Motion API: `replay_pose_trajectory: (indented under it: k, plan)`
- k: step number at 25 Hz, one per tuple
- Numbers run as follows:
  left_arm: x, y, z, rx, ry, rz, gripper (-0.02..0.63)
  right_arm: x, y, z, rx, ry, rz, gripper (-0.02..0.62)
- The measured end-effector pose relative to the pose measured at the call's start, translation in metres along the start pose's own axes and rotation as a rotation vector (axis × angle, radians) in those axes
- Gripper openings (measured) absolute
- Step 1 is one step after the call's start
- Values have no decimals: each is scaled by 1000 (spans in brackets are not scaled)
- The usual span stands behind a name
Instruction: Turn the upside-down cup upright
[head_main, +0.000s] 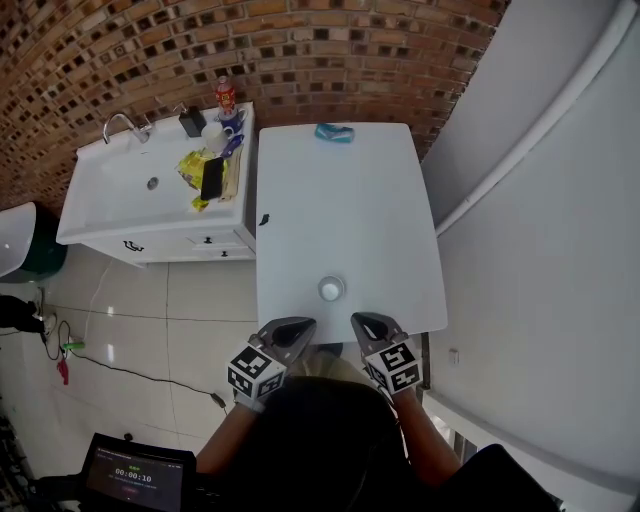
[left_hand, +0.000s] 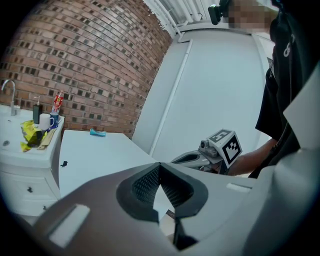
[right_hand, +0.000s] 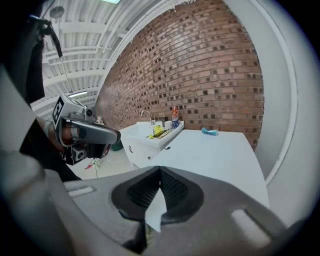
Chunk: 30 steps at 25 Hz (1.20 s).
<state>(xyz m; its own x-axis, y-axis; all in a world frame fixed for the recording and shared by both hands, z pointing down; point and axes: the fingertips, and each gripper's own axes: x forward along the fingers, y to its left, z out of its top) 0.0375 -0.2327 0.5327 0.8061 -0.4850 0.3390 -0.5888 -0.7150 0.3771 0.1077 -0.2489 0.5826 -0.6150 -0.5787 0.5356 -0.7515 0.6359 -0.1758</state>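
A small pale cup (head_main: 331, 289) stands on the white table (head_main: 340, 210) near its front edge. From above it shows as a round ring, and I cannot tell which end is up. My left gripper (head_main: 300, 326) and right gripper (head_main: 362, 322) hover just short of the table edge, on either side of the cup and apart from it. Both are shut with nothing between the jaws. In the left gripper view the left gripper's (left_hand: 160, 165) tips meet, and the right gripper (left_hand: 192, 159) shows beyond them. In the right gripper view the right gripper (right_hand: 160, 168) is also closed tight. Neither gripper view shows the cup.
A white sink cabinet (head_main: 110, 215) stands against the table's left side, with a tap (head_main: 122, 124), a bottle (head_main: 226, 95), a mug and yellow packets on it. A teal object (head_main: 334, 132) lies at the far table edge. A white wall (head_main: 540, 250) runs along the right.
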Motion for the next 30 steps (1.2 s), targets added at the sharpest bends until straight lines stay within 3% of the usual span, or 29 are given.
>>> replay_pose_trajectory:
  k: [13,23,30]
  plan:
    - [-44,-6,-2,27,-33,-25,15,-16,48,14,-5,-26,-7,-8]
    - [-114,-27,-32,30,-34,-83,15,-40,127,1,74,-46,-64,-8]
    - [-135,-45,-46,55,-36,-123,15,-65,157,-18,98,-41,-112,-8]
